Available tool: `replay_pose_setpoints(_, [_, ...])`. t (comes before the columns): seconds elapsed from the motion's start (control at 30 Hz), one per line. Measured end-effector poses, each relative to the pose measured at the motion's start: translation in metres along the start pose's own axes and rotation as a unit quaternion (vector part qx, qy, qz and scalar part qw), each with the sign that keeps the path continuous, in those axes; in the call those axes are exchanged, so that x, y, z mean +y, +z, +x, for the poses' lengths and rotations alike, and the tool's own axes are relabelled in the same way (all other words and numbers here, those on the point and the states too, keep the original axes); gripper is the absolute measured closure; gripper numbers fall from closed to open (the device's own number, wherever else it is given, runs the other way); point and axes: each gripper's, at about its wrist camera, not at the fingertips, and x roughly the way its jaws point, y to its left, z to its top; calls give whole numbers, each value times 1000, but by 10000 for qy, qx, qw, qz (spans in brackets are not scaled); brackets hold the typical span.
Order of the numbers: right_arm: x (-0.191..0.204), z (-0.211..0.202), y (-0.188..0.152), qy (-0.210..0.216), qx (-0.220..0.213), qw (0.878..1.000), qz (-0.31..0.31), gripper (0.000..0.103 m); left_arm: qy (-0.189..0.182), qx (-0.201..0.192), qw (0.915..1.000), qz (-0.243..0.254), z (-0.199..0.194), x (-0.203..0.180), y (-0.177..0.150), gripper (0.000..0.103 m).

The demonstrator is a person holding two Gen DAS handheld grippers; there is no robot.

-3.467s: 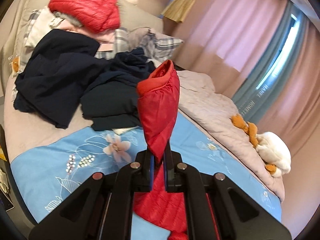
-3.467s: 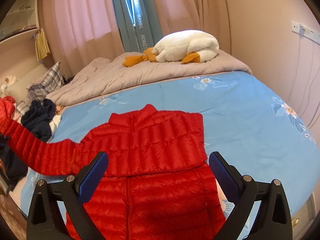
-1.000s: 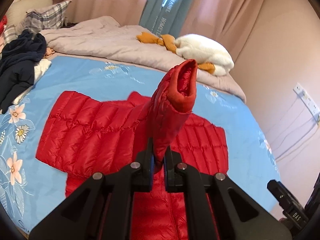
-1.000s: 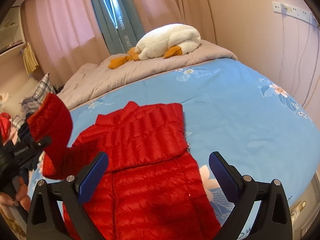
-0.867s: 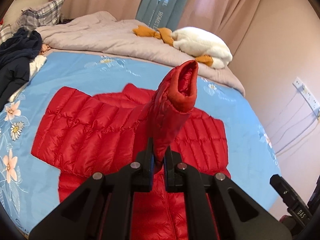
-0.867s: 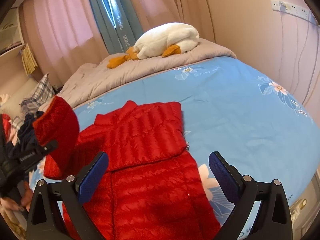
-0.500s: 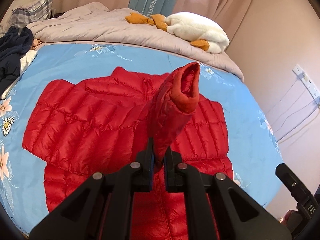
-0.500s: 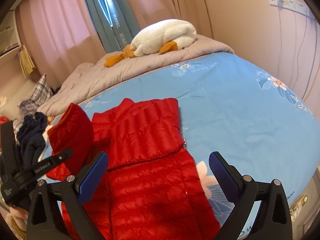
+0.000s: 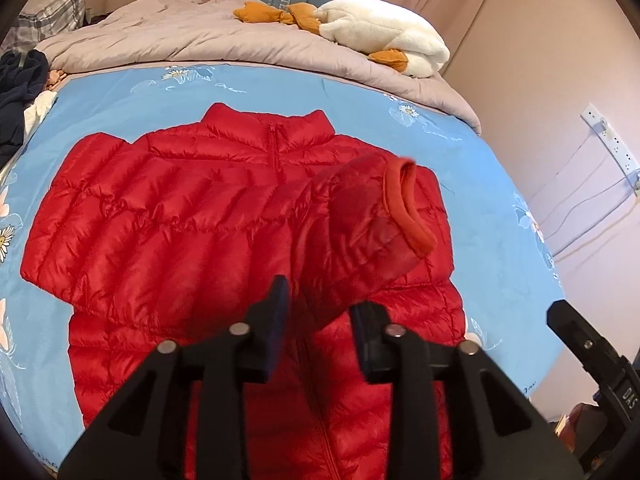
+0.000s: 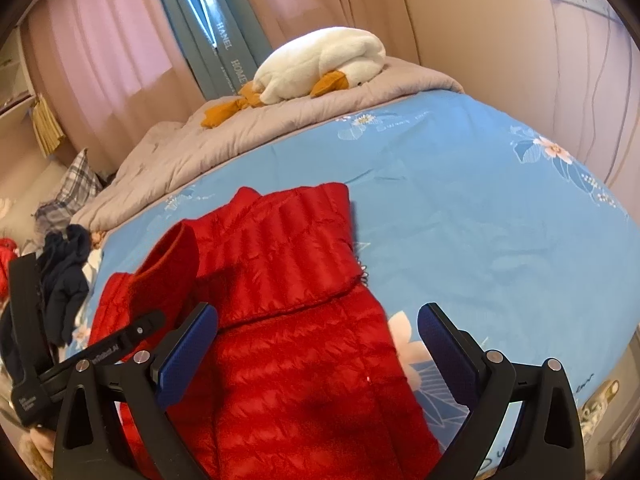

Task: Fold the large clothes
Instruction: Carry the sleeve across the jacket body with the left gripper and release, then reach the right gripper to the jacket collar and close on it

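The red jacket (image 9: 168, 216) lies flat on the blue bed (image 10: 460, 208), one sleeve (image 9: 368, 216) folded across toward 3 o'clock, both the left tongs (image 9: 320, 320) and right tongs (image 10: 318, 344) are apart, and the bottom half is not folded yet.

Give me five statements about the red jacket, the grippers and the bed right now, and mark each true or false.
1. The left gripper is open, with the sleeve lying across the red jacket. True.
2. The right gripper is clamped on the jacket's hem. False: it is open and holds nothing.
3. The jacket lies on a blue floral sheet. True.
4. The white plush goose rests on top of the jacket. False: it lies on the grey quilt, apart from the jacket.
5. The jacket's front zipper faces up. True.
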Motion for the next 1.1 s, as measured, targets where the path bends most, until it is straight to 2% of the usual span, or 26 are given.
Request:
replay_pose_setpoints(0.07, [1,1,-1,22,29,10000,-8,3,-49,24,10000,14,-2,-1,-1,67])
replay_pose_setpoints(0.1, [1,2,-1,21,40,10000,-24,3,-52,35,10000,15,-4,-1,-1,58])
replay_pose_setpoints(0.13, [2,2,-2,15,45,10000,-35,3,-62,28,10000,0,-6,0,-1,54])
replay_pose_setpoints(0.3, [3,4,-1,41,76,10000,-36,3,-177,-265,9994,-165,-31,10,4,37])
replay_pose_setpoints(0.43, [5,12,-1,84,164,9998,11,3,-17,-362,9985,-399,-48,33,6,36])
replay_pose_setpoints(0.6, [13,32,0,175,360,9992,-17,3,608,-684,9935,-676,-76,73,1,35])
replay_pose_setpoints(0.87, [55,78,0,462,787,9945,-504,9,1469,-1004,9762,-1241,-112,139,-18,35])
replay_pose_setpoints(1.0, [75,102,1,383,972,9911,-829,13,1854,-1111,9655,-1451,-124,162,-30,35])
replay_pose_setpoints(1.1, [84,115,0,291,1077,9884,-1031,14,2009,-1119,9599,-1602,-129,178,-37,35])
